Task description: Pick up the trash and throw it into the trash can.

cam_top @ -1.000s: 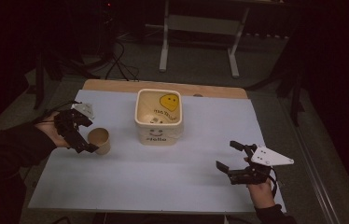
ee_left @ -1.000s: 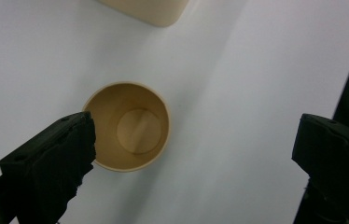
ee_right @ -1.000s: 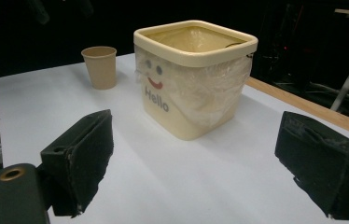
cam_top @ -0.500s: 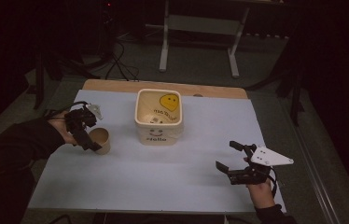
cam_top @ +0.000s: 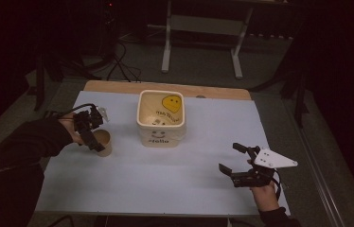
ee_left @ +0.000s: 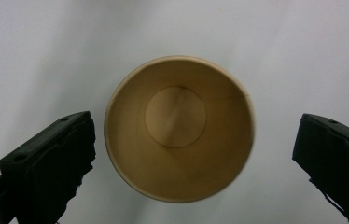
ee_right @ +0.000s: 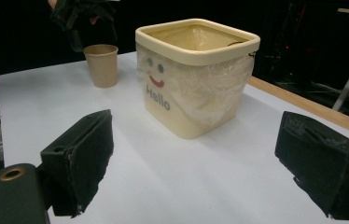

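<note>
I have the left gripper (cam_top: 91, 135) over the small brown paper cup (cam_top: 103, 143), which stands upright on the pale blue-white table top (cam_top: 165, 184) near its left edge, well to the left of the square cream plastic bucket (cam_top: 161, 118). Looking down my left gripper view, I see straight into the empty cup (ee_left: 178, 128), its round base ringed with a faint stain, and the two black jaws stand spread wide, one either side of the rim, neither touching it. The left one is just beside the cup wall; the right one sits farther off. My right gripper (cam_top: 236, 163) rests low over the table near the front right corner, held in a hand (cam_top: 262, 195), with its grey three-cornered plate (cam_top: 275, 159) on top. Its jaws are also spread wide, holding nothing. From my right gripper view the bucket (ee_right: 196, 79) sits ahead between the jaws but well apart from them; it has a clear plastic liner, a smiley face and the word "Hello" on its side. The cup (ee_right: 101, 64) stands beyond it to the left, with the left gripper (ee_right: 80, 21) above it. A wooden strip (cam_top: 165, 88) edges the table's far side.
</note>
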`<state>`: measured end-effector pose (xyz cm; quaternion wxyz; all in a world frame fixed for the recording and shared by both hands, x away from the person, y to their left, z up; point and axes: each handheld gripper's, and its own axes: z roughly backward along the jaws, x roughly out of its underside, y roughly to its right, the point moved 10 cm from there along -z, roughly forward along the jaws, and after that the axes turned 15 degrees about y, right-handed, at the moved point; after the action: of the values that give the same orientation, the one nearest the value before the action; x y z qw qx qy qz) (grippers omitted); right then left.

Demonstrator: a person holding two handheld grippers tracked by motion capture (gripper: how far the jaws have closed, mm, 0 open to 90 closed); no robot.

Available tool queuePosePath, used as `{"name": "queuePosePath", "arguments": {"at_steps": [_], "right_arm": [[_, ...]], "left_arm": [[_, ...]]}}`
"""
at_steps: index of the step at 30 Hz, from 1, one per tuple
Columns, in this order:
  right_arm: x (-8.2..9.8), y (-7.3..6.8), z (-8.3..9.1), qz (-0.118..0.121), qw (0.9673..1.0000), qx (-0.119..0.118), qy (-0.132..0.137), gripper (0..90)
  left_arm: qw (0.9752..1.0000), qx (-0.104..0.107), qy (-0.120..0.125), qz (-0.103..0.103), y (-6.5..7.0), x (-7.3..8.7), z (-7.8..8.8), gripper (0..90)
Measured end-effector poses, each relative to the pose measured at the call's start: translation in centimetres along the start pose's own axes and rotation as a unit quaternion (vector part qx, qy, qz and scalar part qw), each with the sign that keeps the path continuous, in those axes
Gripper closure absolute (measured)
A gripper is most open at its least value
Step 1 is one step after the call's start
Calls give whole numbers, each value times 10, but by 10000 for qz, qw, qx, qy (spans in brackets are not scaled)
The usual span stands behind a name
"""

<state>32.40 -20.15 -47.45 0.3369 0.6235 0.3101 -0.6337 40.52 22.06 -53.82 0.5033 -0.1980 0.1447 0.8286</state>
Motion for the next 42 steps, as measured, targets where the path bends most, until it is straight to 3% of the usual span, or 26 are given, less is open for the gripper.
{"name": "queuePosePath", "arguments": {"at_steps": [15, 24, 31, 42], "right_arm": [[1, 0, 0, -10, 10000, 3, -28, 113], [2, 0, 0, -32, 10000, -16, -48, 113], [2, 1, 0, -35, 10000, -13, -47, 113], [2, 1, 0, -27, 10000, 8, -44, 113]], "left_arm": [[9993, 41, -354, 59, -9, 10, -17, 4], [9987, 180, -482, 24, -7, 13, -21, 109], [9991, 272, -315, -42, -5, 9, -20, 217], [9991, 377, 137, 106, -3, 0, -4, 242]]}}
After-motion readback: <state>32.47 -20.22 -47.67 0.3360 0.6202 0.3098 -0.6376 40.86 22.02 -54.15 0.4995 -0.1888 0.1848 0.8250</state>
